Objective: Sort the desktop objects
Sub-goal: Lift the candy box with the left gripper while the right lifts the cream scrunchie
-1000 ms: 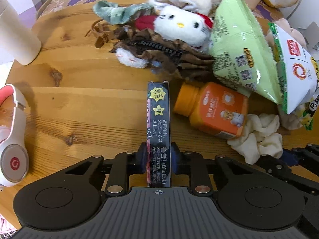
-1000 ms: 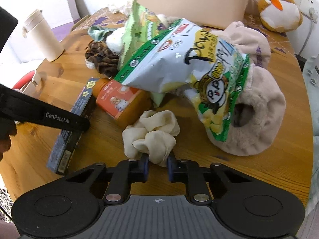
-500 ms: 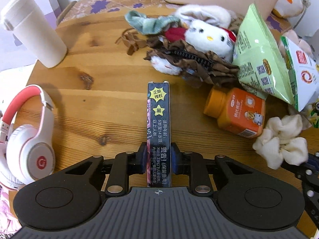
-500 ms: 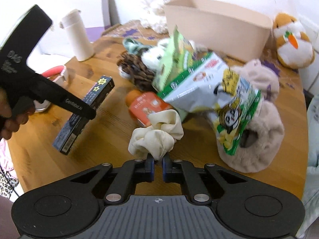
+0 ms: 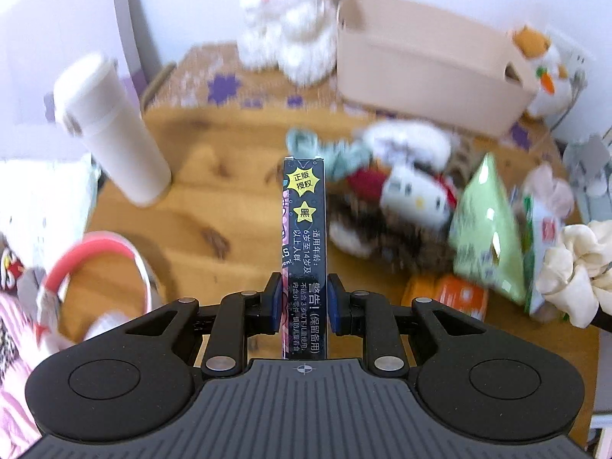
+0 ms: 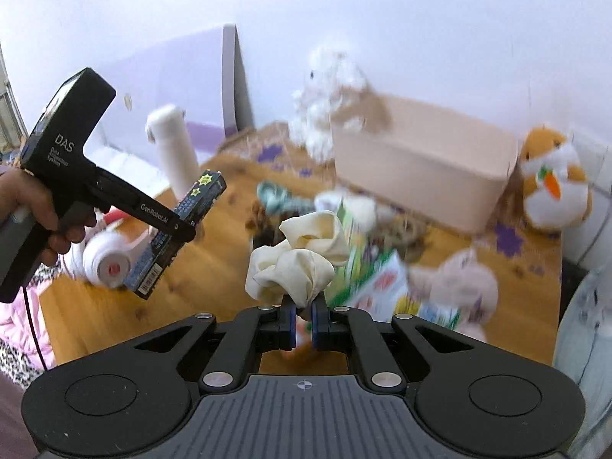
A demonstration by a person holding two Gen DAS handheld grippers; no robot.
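The left gripper [image 5: 304, 298] clamps a dark narrow box [image 5: 304, 252], lifted above the wooden table [image 5: 237, 206]. The right gripper [image 6: 303, 319] pinches a cream scrunchie [image 6: 298, 260] — also airborne, before the beige bin [image 6: 417, 160].

Cream scrunchie [image 6: 298, 256], seemingly star-spangled black box [image 5: 305, 252]
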